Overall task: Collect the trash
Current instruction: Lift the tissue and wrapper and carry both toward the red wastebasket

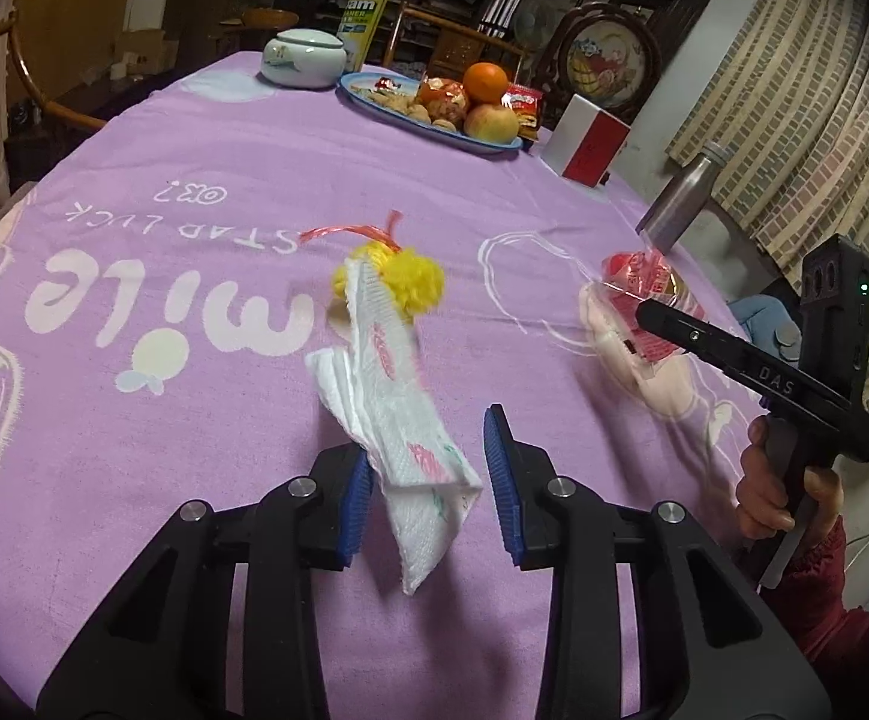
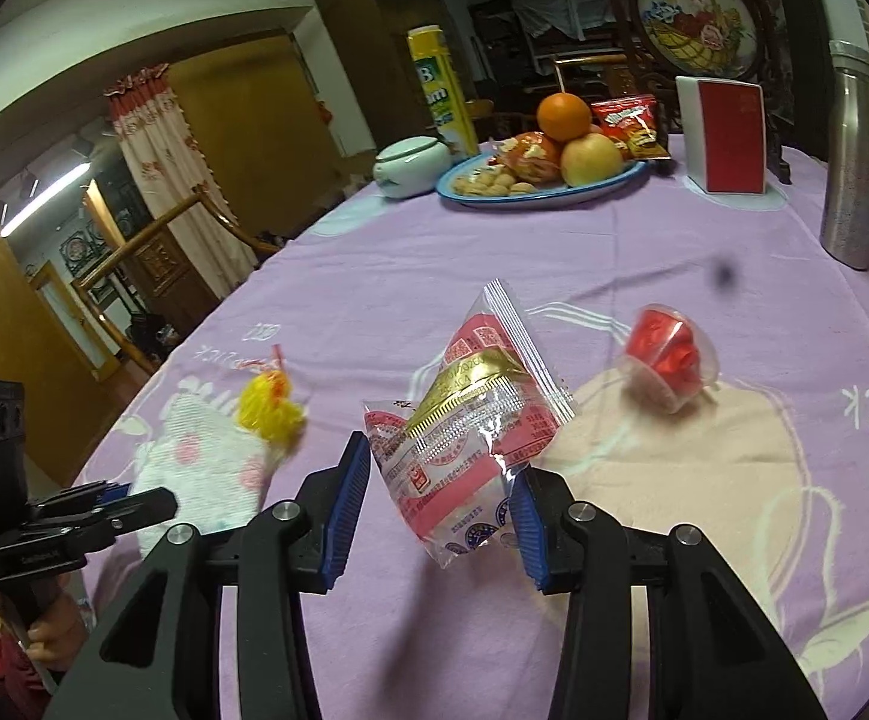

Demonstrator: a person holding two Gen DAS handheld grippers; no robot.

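1. Blue-padded left gripper (image 1: 428,450), left wrist view: the jaws stand narrow around a printed paper napkin (image 1: 398,396), pinched near its lower fold. The napkin is off the purple tablecloth (image 1: 194,324), well short of the blue fruit plate (image 1: 488,147) on the near side.
2. Risk: one pad (image 1: 500,474) meets only a corner of the fold. A thin, limp sheet may slide out if the hand swings.
3. A yellow mesh bundle (image 1: 410,282) sits at the napkin's end nearer the plate. Whether it rides on the napkin or rests on the cloth cannot be told. If loose, it may roll off.
4. Right gripper (image 2: 443,462), right wrist view: the jaws are part closed on a red and clear snack wrapper (image 2: 470,438), held clear of the cloth, well in front of the plate.
5. Risk: slick film can crumple and slip between the pads.
6. A clear jelly cup (image 2: 668,360) lies tipped over, in front of the plate and to its right, not yet collected. With both grippers occupied, it may be overlooked.
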